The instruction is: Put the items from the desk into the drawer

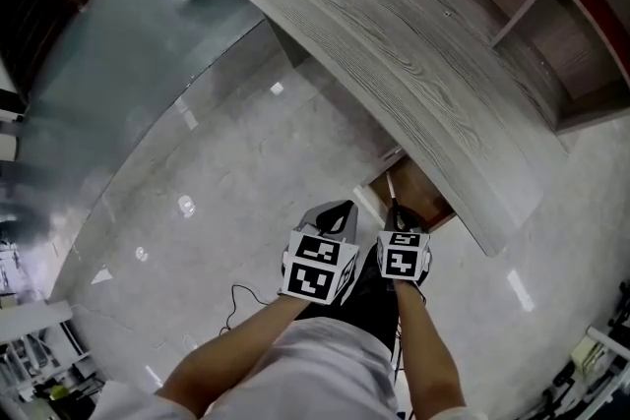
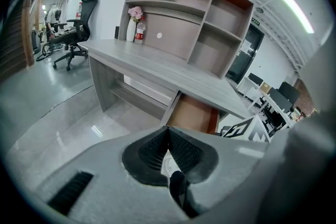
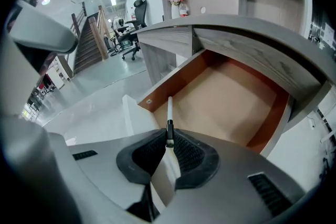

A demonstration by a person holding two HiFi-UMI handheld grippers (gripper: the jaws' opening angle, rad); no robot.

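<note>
A person stands on a glossy grey floor (image 1: 217, 162) facing a long grey wood-grain desk (image 1: 413, 44), which runs from 11 o'clock to 4 o'clock across the head view; a shelf (image 2: 194, 18) of open cubbies rises from the desk's back edge.

Below the desk top the drawer (image 3: 226, 97) is pulled out; its brown bottom is bare, and in the head view it sits just past the grippers at 1 o'clock.

Judged from this, the step in hand is the drop of one item into the drawer; a vase (image 2: 131, 29) of pink flowers and a bottle (image 2: 139, 31) wait at the desk's far end, at 11 o'clock in the left gripper view.

Two bare forearms (image 1: 236, 349) enter from 6 o'clock, close together and stretched forward and down; the grippers ride side by side, aimed at 12 o'clock towards the drawer.

The right gripper (image 3: 168, 136) has its jaws clamped on a pen (image 3: 169, 113); the thin white barrel with a dark band pokes straight ahead at 12 o'clock, its tip over the drawer's near left corner.

The left gripper (image 2: 168, 134) has its jaws pressed together with nothing held; it points at the desk's underside beside the drawer.

The next move likely calls for carrying the pen further over the bare bottom, lowering it beneath the desk's edge and parting the jaws; a thin round pen may roll.
</note>
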